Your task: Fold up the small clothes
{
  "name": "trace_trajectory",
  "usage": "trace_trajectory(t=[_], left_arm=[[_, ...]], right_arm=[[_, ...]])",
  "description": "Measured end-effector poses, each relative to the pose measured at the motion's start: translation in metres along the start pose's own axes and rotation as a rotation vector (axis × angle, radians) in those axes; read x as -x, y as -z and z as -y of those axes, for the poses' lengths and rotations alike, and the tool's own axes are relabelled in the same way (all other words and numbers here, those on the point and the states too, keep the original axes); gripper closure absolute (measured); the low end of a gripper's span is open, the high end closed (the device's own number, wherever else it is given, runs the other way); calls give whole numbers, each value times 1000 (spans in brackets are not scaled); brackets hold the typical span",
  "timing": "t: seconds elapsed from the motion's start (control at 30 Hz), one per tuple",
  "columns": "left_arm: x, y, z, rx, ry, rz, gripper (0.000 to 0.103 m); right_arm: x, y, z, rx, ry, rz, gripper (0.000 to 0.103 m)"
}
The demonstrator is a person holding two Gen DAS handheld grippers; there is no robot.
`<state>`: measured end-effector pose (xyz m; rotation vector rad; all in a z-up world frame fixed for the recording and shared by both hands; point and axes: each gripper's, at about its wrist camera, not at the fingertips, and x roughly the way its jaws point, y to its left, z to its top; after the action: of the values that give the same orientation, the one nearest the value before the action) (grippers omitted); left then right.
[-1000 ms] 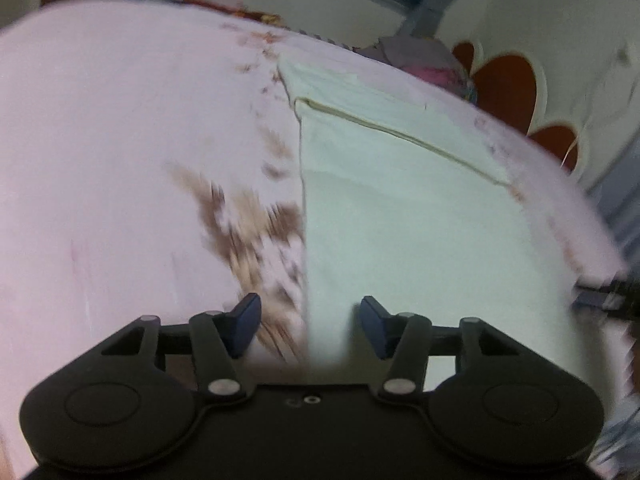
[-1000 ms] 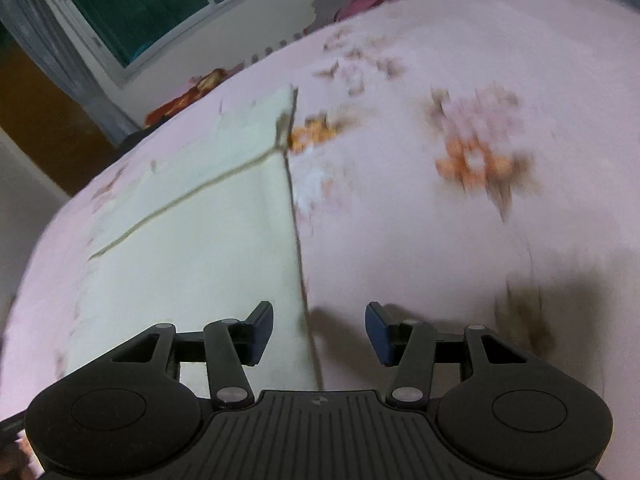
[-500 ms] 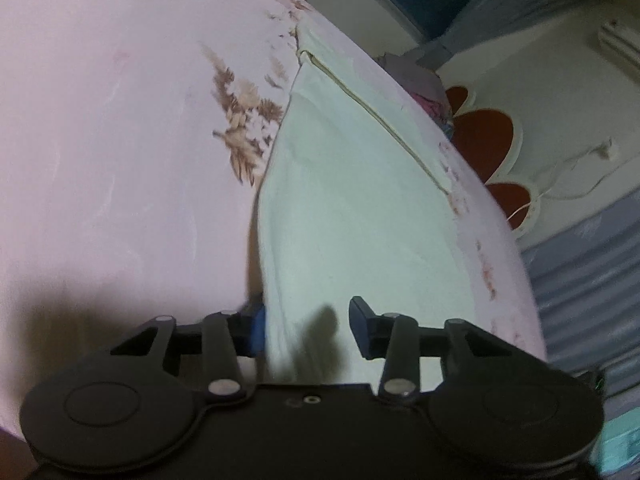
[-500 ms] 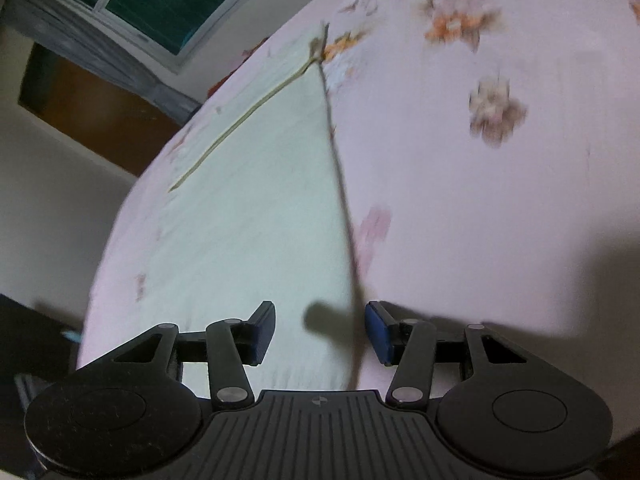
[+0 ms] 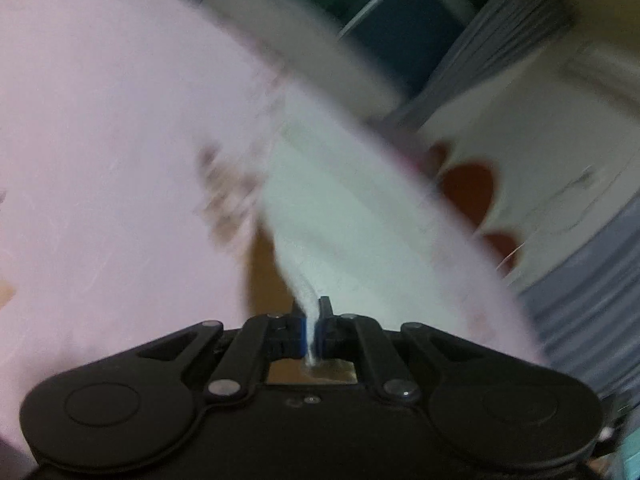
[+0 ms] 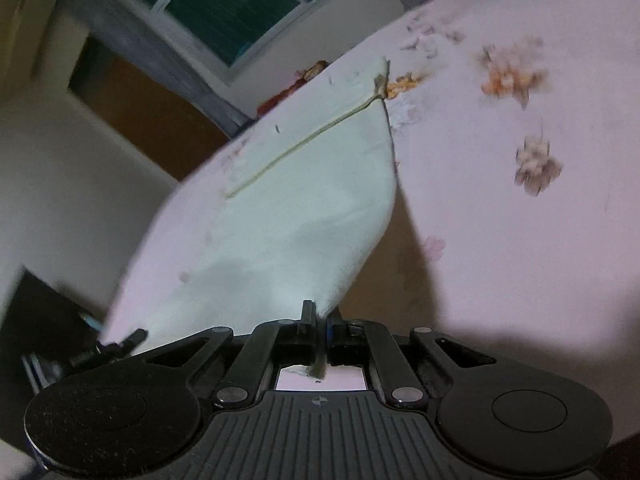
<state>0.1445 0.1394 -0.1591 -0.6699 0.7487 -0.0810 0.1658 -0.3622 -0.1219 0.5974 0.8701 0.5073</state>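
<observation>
Your left gripper has just closed its fingers, and they are clamped on a near corner of the pale cloth. Your right gripper has just closed too, its fingers pinching the other near corner. The cloth lies on the pink flowered bedsheet, its near edge lifted off the sheet where you grip it, its far seamed end flat toward the window.
</observation>
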Motion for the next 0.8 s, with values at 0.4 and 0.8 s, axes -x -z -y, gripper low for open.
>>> trace_trajectory(t=[0.4,0.8], left_arm=[[29,-50,29,95,147,222,99],[-68,-233,90,-53,192,230,99]], right_arm=[[14,-60,-47,106,-6,118,100],[-53,-245,-96,113,32,222,100]])
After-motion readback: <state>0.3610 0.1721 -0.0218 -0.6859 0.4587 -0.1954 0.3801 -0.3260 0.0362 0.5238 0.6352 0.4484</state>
